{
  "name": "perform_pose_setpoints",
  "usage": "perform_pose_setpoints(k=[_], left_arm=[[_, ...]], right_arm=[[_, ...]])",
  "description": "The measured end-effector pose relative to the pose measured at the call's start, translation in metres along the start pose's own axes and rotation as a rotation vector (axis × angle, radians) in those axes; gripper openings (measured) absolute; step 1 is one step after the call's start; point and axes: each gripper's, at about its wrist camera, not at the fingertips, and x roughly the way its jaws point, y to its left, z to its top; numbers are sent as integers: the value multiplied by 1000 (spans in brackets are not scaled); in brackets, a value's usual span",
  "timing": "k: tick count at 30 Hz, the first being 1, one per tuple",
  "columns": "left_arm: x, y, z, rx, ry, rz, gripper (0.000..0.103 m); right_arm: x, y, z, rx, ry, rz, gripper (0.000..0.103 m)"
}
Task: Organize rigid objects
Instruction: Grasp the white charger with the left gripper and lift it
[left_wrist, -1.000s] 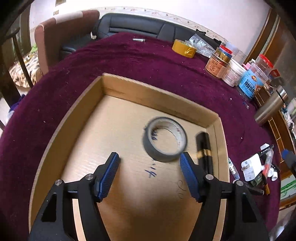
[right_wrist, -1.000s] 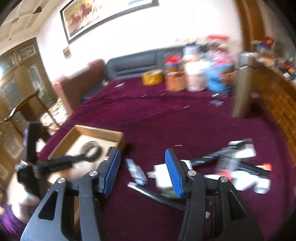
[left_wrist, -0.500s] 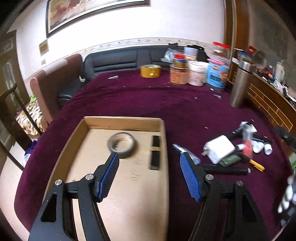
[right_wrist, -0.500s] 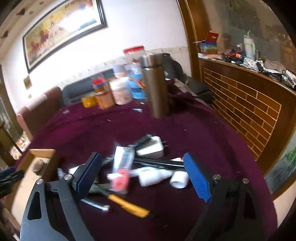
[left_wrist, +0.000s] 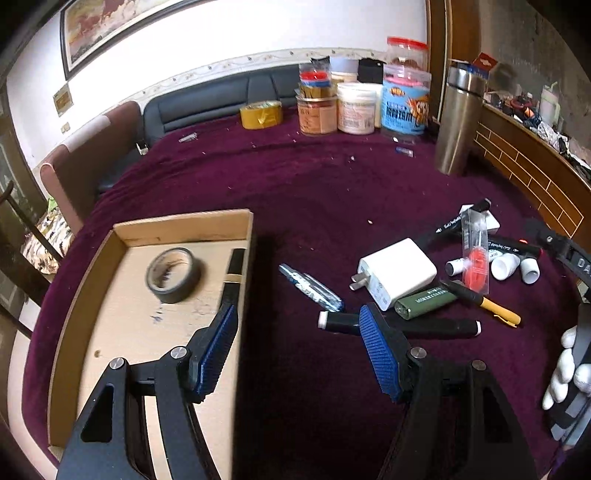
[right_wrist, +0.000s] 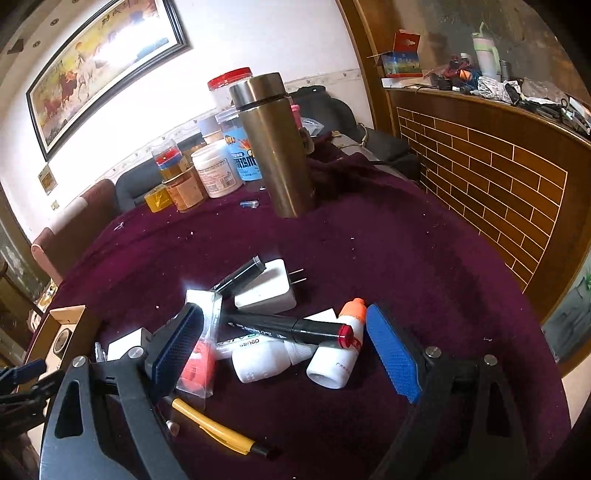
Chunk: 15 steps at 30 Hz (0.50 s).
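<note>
Hovering over the right edge of the box (left_wrist: 177, 229), the left gripper (left_wrist: 299, 350) has its jaws about half apart with nothing between them; its left pad overlaps the box's right wall and its right pad lies before a black tube (left_wrist: 436, 326) on the purple cloth (left_wrist: 314, 192). Right gripper (right_wrist: 284, 347): jaws spread wide after just opening, framing the pile without pressing on anything; a gloved hand (left_wrist: 565, 373) grips its handle at the right edge of the left view. Between these jaws lie two white bottles (right_wrist: 262, 360), one orange-capped, crossed by a black marker (right_wrist: 288, 326) with a red end; a clear packet (right_wrist: 201, 354) with a red part sits against the left pad, and a yellow pen (right_wrist: 218, 430) lies nearest. Just beyond the pile, a white charger (right_wrist: 267, 290) rests with a second black marker (right_wrist: 240, 277) leaning on it. In the left view, a green lighter (left_wrist: 424, 302), a larger charger (left_wrist: 397, 271) and a blue pen (left_wrist: 310, 288) lie between pile and box. Inside the box: a tape roll (left_wrist: 173, 275) and a black stick (left_wrist: 232, 273) along the right wall. Farther back stand a steel flask (left_wrist: 458, 122), jars (left_wrist: 354, 107) and yellow tape (left_wrist: 261, 114).
</note>
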Motion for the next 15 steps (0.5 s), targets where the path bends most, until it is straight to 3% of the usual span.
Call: perform_pose_setpoints(k=[8, 15], left_arm=[[25, -10, 13, -11, 51, -63, 62], [52, -44, 34, 67, 71, -110, 64]], right_arm=[[10, -9, -1, 50, 55, 36, 90], [16, -8, -3, 50, 92, 47, 90]])
